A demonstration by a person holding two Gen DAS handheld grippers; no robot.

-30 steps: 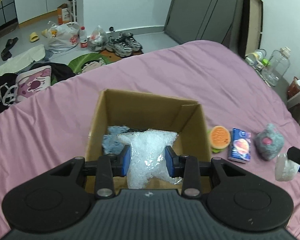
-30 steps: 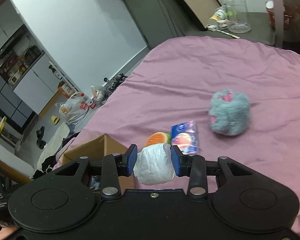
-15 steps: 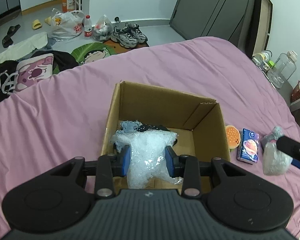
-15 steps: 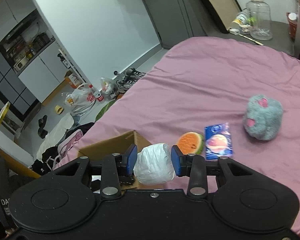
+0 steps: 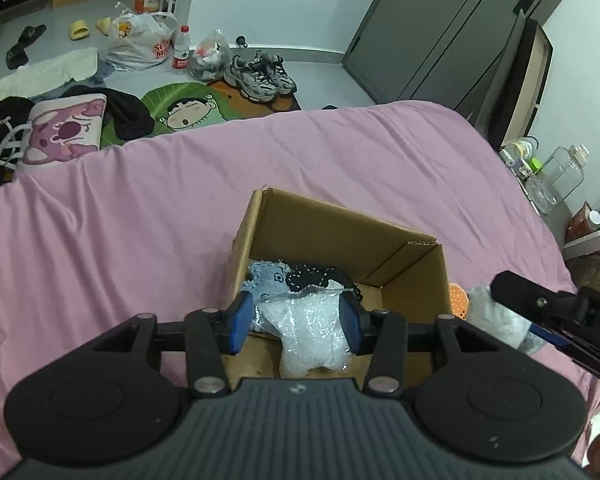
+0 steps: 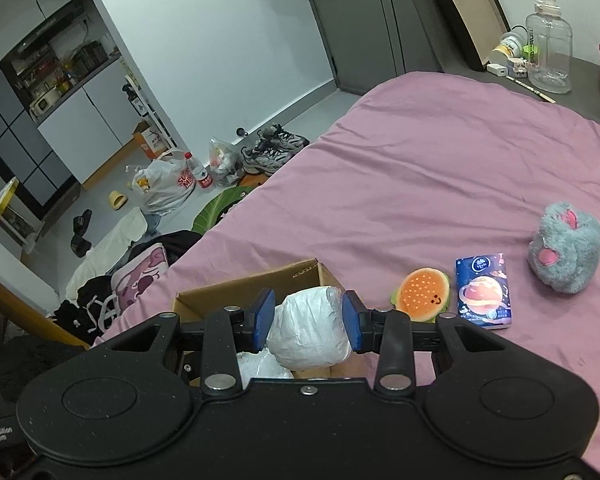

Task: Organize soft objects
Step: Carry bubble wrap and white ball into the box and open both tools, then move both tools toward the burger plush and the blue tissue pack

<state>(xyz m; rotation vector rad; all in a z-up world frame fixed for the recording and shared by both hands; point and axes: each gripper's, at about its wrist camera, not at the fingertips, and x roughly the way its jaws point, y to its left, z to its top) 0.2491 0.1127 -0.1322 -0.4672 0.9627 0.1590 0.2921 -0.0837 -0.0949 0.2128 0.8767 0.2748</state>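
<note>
An open cardboard box [image 5: 340, 232] sits on the pink bed, with a blue cloth [image 5: 266, 284] and a black cloth [image 5: 320, 276] inside. My left gripper [image 5: 294, 322] hangs over the box's near side and its jaws are opening. A clear-wrapped white bag [image 5: 312, 332] is between them, and the left pad stands clear of it. My right gripper [image 6: 308, 322] is shut on a white wrapped bundle [image 6: 310, 332] just over the box's [image 6: 252, 284] right edge. In the left wrist view, that bundle [image 5: 492, 316] shows beside the box.
A burger plush [image 6: 422, 294], a blue tissue pack [image 6: 484, 292] and a grey fluffy toy [image 6: 566, 252] lie on the bed [image 6: 440, 168] right of the box. Clothes, bags and shoes [image 5: 260, 76] litter the floor beyond. A clear jug [image 6: 550, 52] stands on the bedside table.
The left jaws have widened and the left pad has come off the bag. The right gripper has carried its bundle leftward, from beside the toys to the box's edge.
</note>
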